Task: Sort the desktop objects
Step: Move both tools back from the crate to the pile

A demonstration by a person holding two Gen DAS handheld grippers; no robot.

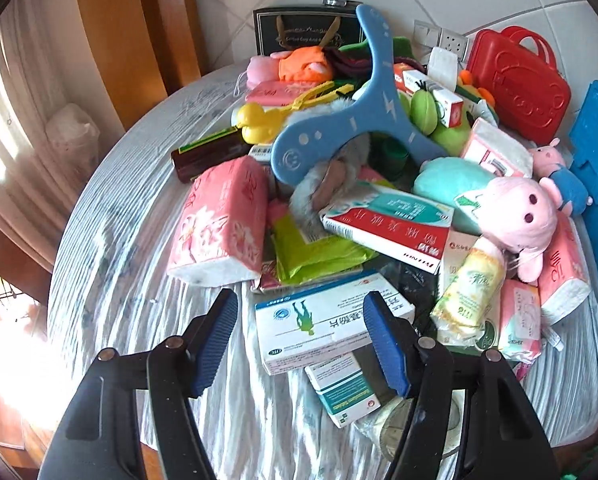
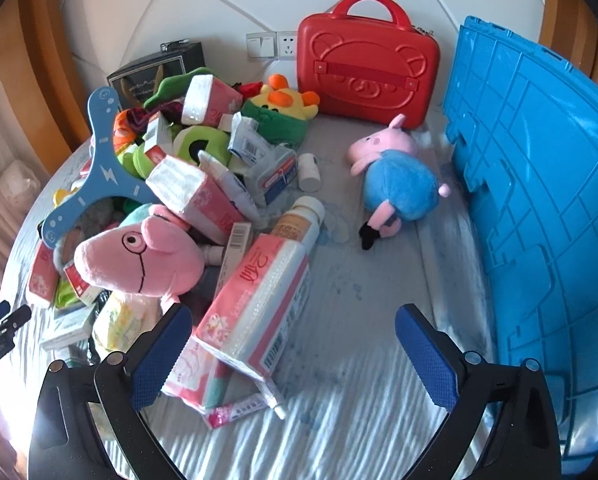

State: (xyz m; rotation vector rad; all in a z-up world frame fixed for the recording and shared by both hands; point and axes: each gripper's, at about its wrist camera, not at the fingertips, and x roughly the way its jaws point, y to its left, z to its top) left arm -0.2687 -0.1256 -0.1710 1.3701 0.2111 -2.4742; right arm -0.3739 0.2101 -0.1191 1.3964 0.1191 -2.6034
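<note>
A heap of objects covers the round table. In the left wrist view my left gripper [image 1: 305, 334] is open, its fingers on either side of a white medicine box [image 1: 331, 322] with a green figure, hovering over it. A smaller teal-and-white box [image 1: 343, 394] lies nearer. Beyond are a pink tissue pack [image 1: 221, 222], a red-and-white box [image 1: 391, 226], a blue boomerang [image 1: 363, 96] and a pink pig plush [image 1: 519, 216]. In the right wrist view my right gripper [image 2: 291, 344] is open and empty above a pink tissue pack [image 2: 259, 312]. A blue-bodied pig plush [image 2: 395, 176] lies alone.
A blue plastic crate [image 2: 539, 200] stands at the right. A red bear suitcase [image 2: 367, 68] leans on the wall at the back. A black gift bag [image 1: 303, 32] stands behind the heap. The striped cloth [image 2: 359, 400] covers the table.
</note>
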